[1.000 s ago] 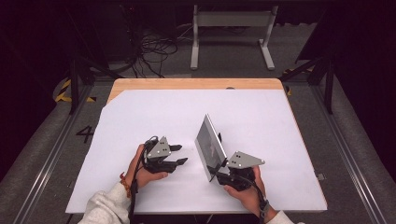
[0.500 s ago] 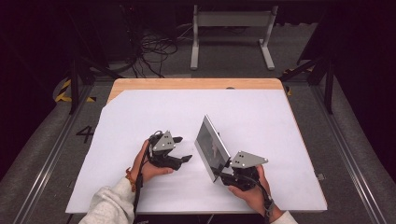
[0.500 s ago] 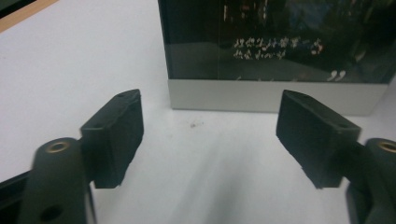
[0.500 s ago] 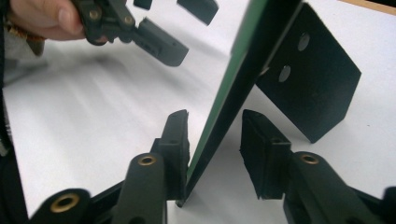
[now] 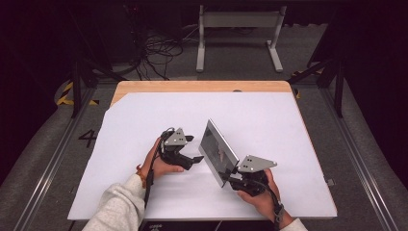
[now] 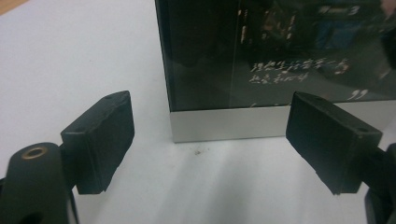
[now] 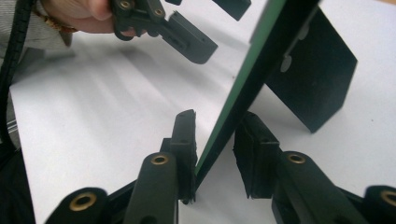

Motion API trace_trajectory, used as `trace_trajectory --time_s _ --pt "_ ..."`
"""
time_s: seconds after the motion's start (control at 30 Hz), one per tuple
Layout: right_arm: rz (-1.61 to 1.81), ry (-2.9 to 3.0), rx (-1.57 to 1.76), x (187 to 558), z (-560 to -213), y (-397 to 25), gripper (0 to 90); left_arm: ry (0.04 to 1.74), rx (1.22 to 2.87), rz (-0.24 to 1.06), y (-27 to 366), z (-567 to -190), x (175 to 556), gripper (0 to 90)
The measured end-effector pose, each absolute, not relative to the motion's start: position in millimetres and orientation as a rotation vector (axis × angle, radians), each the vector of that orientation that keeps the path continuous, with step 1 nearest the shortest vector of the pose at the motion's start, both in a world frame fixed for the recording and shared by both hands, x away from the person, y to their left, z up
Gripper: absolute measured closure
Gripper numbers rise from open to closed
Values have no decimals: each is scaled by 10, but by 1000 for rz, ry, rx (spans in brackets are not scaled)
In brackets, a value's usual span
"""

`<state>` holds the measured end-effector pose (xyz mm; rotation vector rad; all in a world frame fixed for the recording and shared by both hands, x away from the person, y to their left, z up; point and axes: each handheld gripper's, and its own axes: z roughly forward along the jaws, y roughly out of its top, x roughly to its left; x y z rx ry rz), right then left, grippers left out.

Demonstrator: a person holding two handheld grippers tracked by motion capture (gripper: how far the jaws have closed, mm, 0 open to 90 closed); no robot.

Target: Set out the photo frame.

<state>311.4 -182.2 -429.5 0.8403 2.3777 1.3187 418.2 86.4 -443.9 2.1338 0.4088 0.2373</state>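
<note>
My right tongs straddle the frame edge, grip unclear; left tongs spread, frame just ahead.

Right gripper at the frame's edge
Jaws flank the thin, tilted panel — left gripper hovers beyond, over the white table.

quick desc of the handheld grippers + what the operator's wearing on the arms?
Both the left gripper and the right gripper are black, each with two blocky, flat-faced jaws, brass-coloured eyelets at the linkage joints and a grey three-cornered plate on top. A black cable trails from each back along the forearm. The left forearm has a light grey sleeve and an orange-brown wristband.
</note>
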Motion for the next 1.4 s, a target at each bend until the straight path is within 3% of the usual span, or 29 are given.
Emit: trace_trajectory --time_s 0.57,0.77,0.83,0.97,1.2,1.4 --pt "1306 2383 852 3141 -4280 -1947 779 362 2168 163 714 -4491 4260 162" --pt "1312 2377 853 3143 -4283 -1967 777 343 2151 180 725 -4445 4226 248" --pt "1311 2358 866 3133 -4284 -1987 722 335 2140 171 747 -4432 4224 269" --pt "1327 2342 863 3081 -4258 -2064 708 335 2135 166 766 -4431 4231 324" --pt "1349 2298 840 2967 -4155 -2156 796 338 2139 179 784 -4425 4236 391" --pt "1348 2287 836 2959 -4156 -2146 805 348 2152 197 816 -4408 4228 466"
